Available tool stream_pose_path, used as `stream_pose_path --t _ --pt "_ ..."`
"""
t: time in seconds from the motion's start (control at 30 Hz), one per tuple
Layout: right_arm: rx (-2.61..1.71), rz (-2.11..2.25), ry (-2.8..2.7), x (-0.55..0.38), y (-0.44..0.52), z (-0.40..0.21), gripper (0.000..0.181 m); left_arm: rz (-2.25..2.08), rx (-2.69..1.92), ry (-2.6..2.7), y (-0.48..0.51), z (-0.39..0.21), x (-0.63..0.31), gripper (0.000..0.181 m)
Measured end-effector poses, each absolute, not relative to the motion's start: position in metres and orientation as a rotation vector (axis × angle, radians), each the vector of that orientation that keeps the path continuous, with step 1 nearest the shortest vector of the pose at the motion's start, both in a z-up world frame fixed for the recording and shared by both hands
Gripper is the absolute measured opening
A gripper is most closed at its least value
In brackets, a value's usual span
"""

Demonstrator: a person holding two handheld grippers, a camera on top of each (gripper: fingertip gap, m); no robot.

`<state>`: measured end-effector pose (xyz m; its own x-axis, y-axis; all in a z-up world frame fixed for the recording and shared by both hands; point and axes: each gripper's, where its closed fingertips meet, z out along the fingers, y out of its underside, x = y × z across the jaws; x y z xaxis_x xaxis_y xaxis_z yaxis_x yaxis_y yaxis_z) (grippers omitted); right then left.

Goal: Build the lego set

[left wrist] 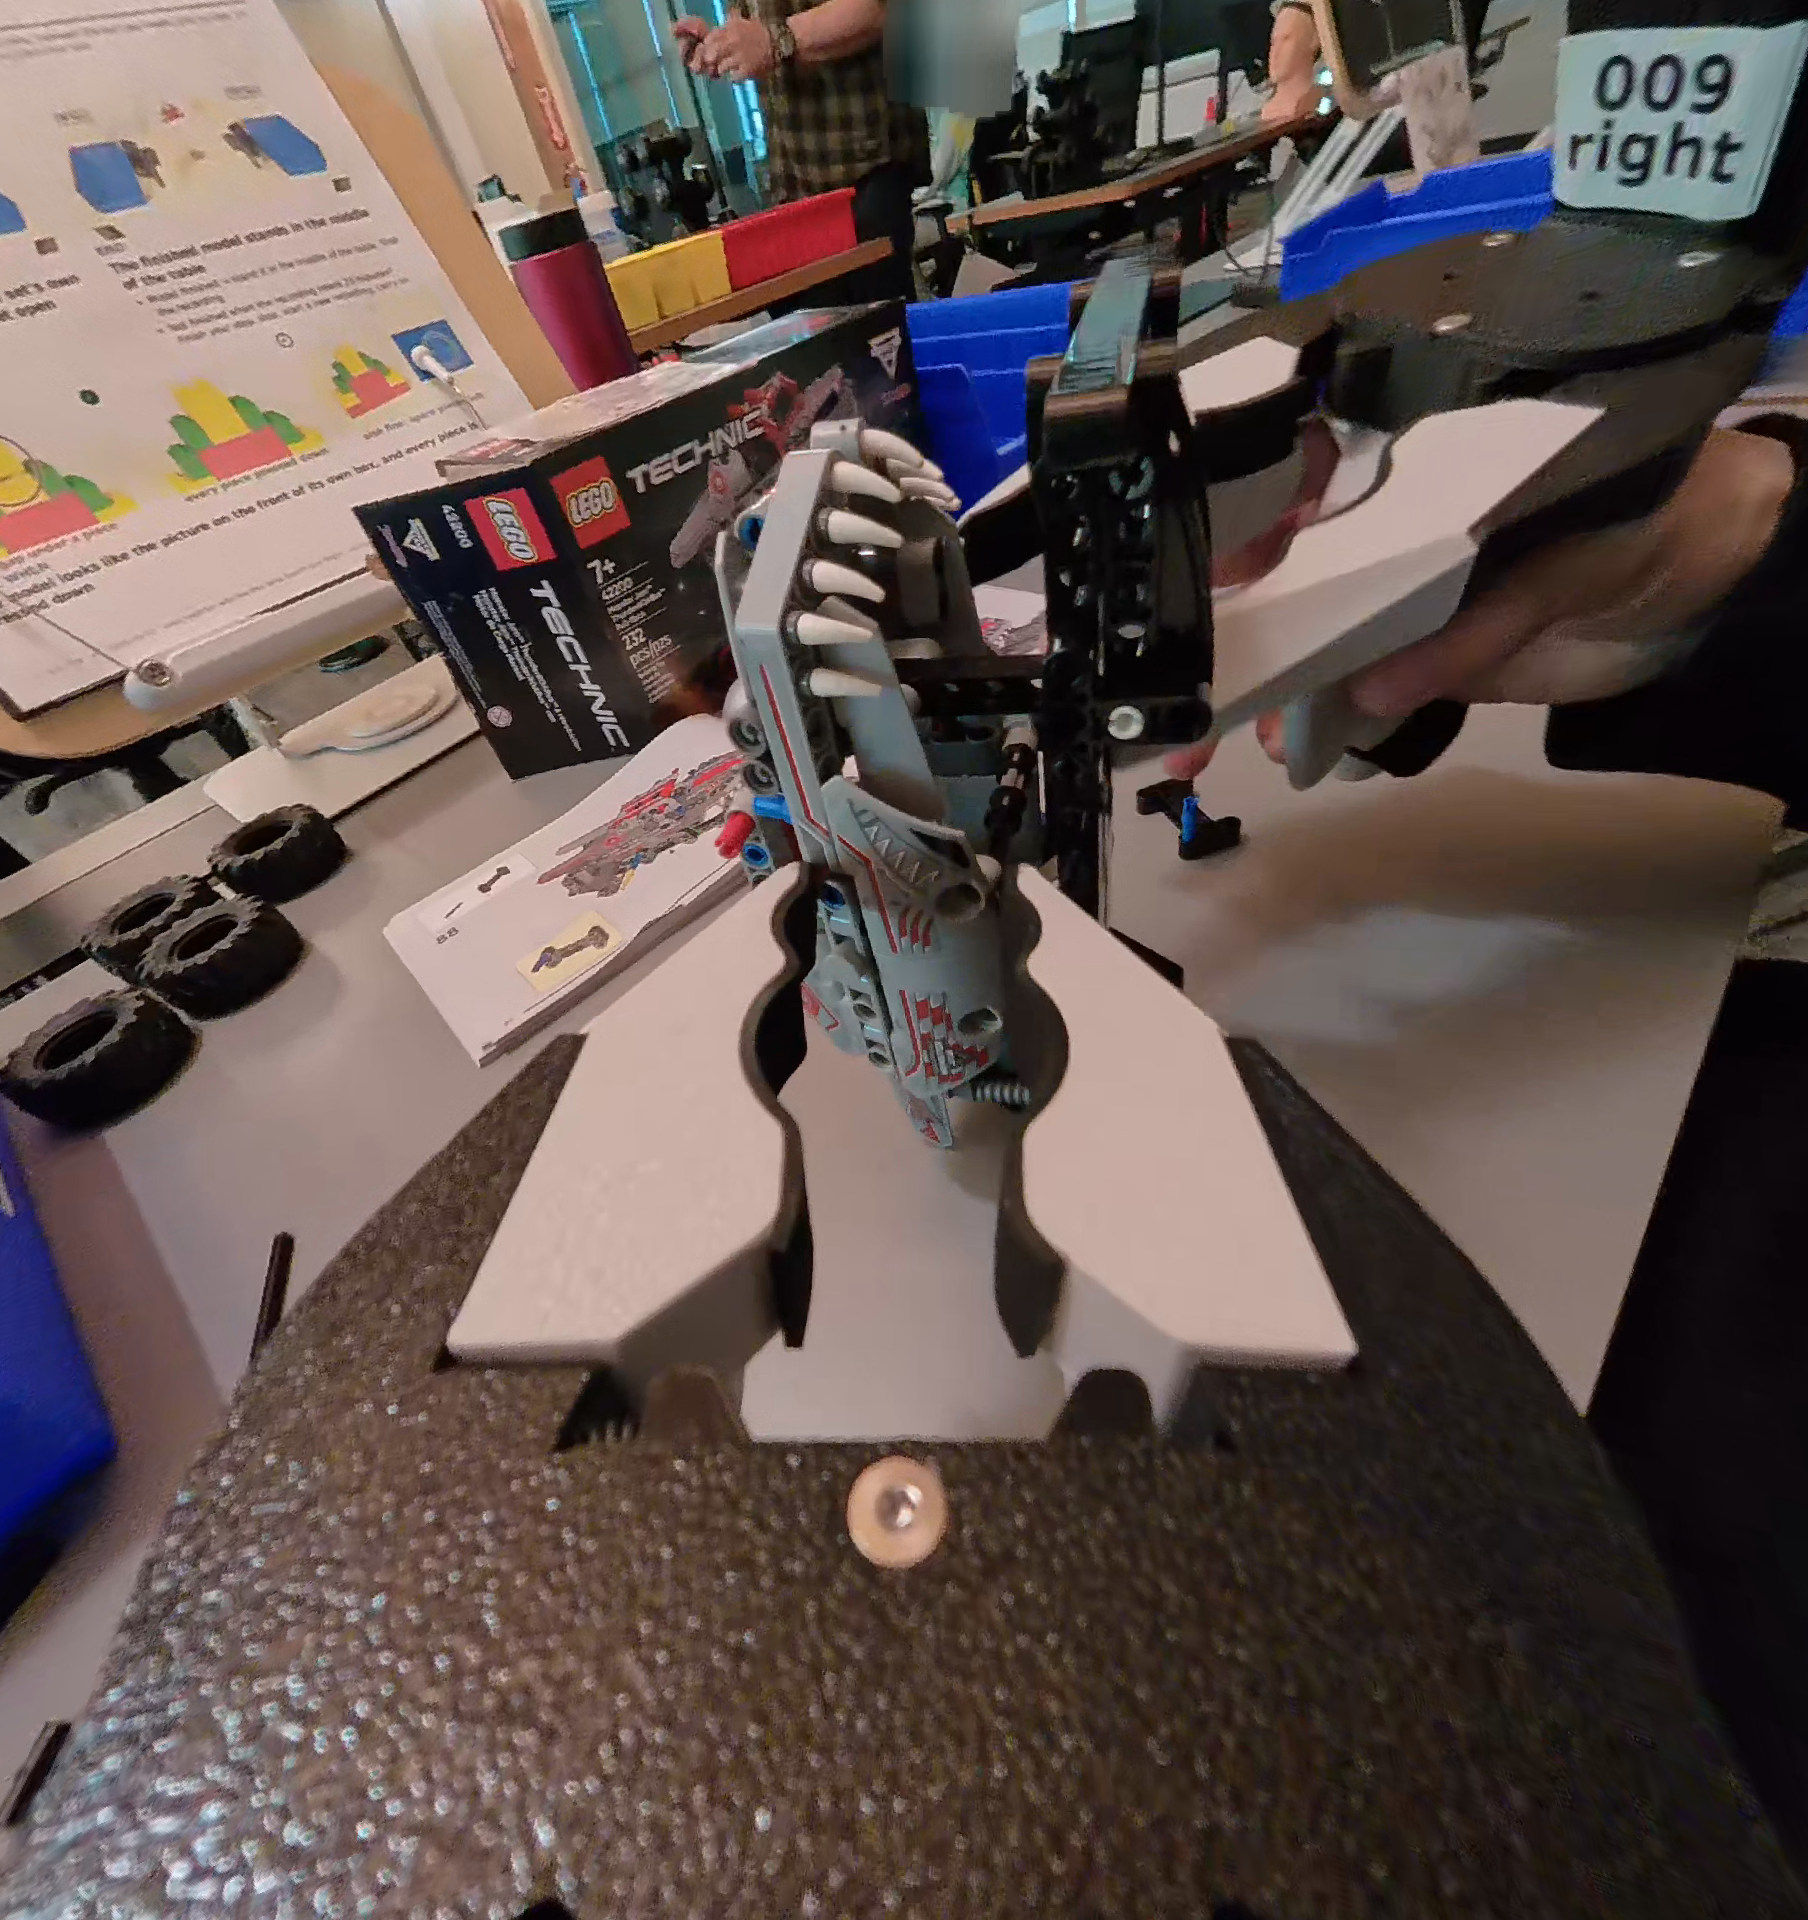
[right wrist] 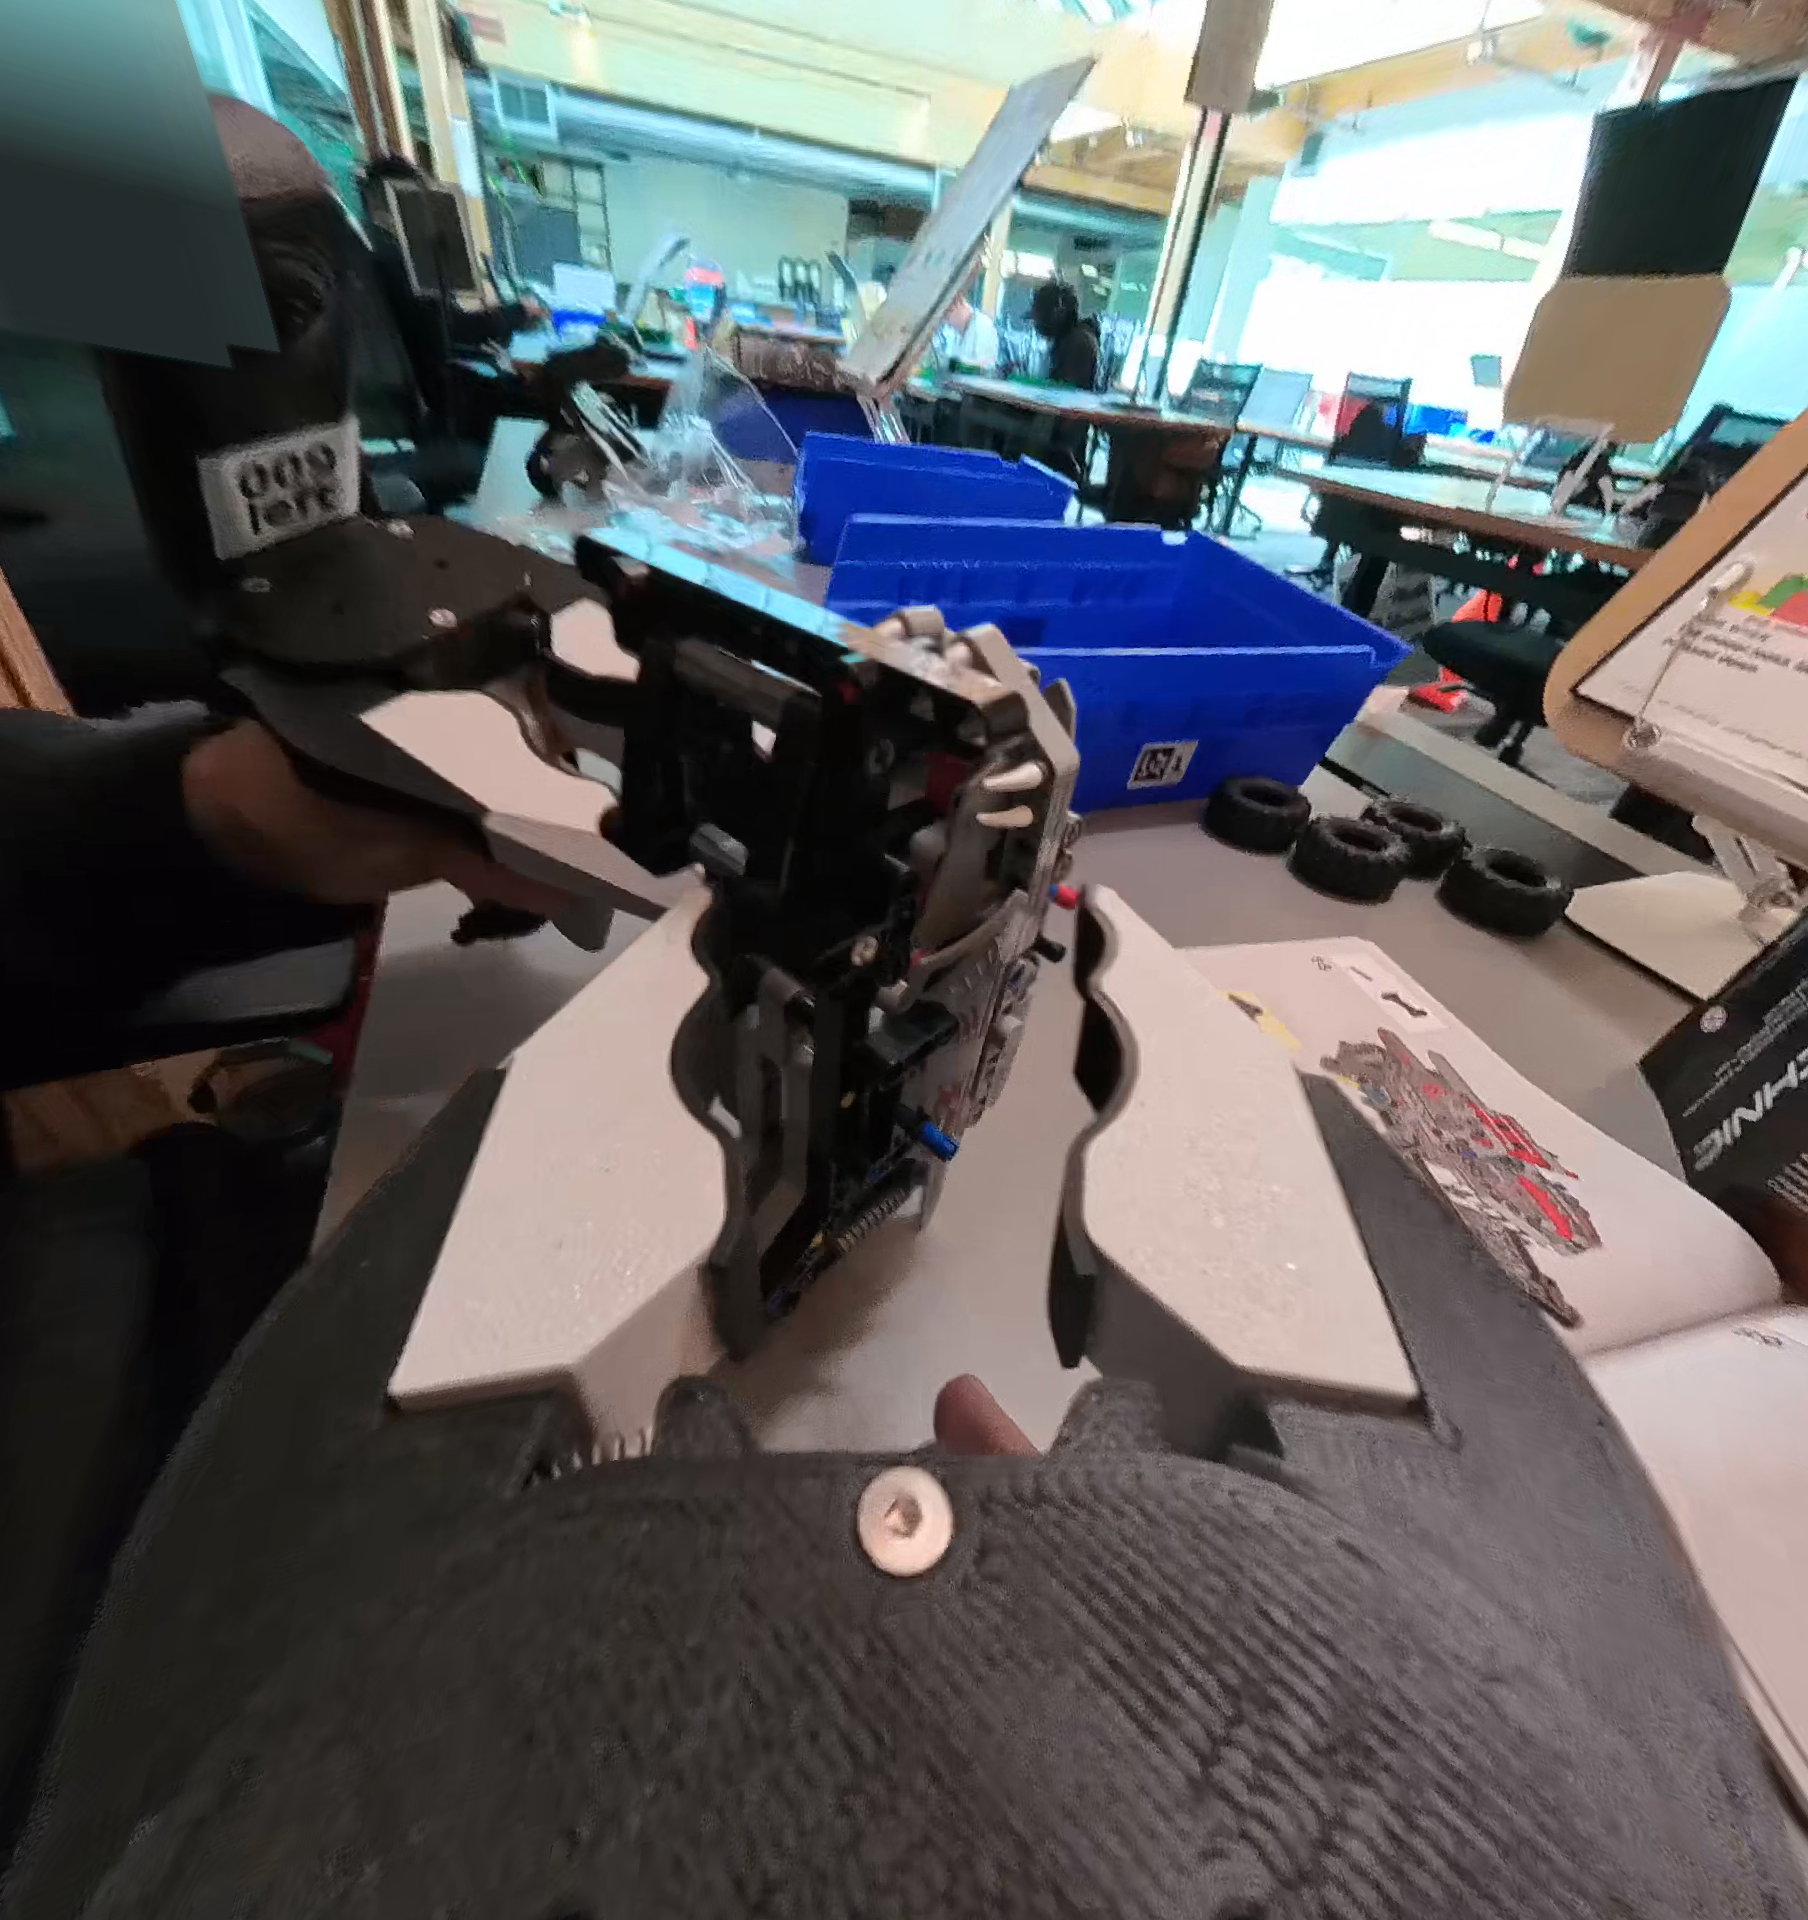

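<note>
The part-built lego model (left wrist: 858, 727) is grey with white teeth, red stripes and a black frame. It is held upright above the grey table (left wrist: 360, 1101). My left gripper (left wrist: 905, 904) is shut on its lower grey end. From the right wrist view, the left gripper (right wrist: 619, 790) reaches in from the left onto the black frame. My right gripper (right wrist: 889, 914) is closed around the model (right wrist: 879, 831), with its left finger (right wrist: 609, 1143) against the frame. In the left wrist view the right gripper (left wrist: 1097, 613) comes in from the right and straddles the black frame.
An open instruction booklet (left wrist: 588, 894) lies just behind the model, with the set's box (left wrist: 588, 582) standing behind it. Several black tyres (left wrist: 193, 935) lie at the left. A small black piece with a blue pin (left wrist: 1191, 821) lies at the right. Blue bins (right wrist: 1139, 644) stand beyond. An instruction board (left wrist: 152, 364) stands at the back left. One gripper's finger ends stand about 5 cm off the other's.
</note>
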<state>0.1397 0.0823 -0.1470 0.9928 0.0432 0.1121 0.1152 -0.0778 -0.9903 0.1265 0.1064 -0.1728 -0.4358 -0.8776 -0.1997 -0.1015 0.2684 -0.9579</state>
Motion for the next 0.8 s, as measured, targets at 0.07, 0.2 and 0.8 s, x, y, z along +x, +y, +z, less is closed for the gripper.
stream_pose_path --t 0.07,0.2,0.8 --pt "-1.737 -0.116 -0.199 0.143 0.082 -0.162 0.080 -1.254 -0.865 1.780 0.107 -0.173 0.128 0.032" --pt "-1.711 -0.033 -0.288 0.141 0.084 -0.159 0.083 -1.322 -0.725 1.857 0.102 -0.172 0.128 0.032" --pt "-1.618 -0.048 -0.355 0.121 0.095 -0.158 0.084 -1.526 -0.717 1.812 0.083 -0.170 0.123 0.035"
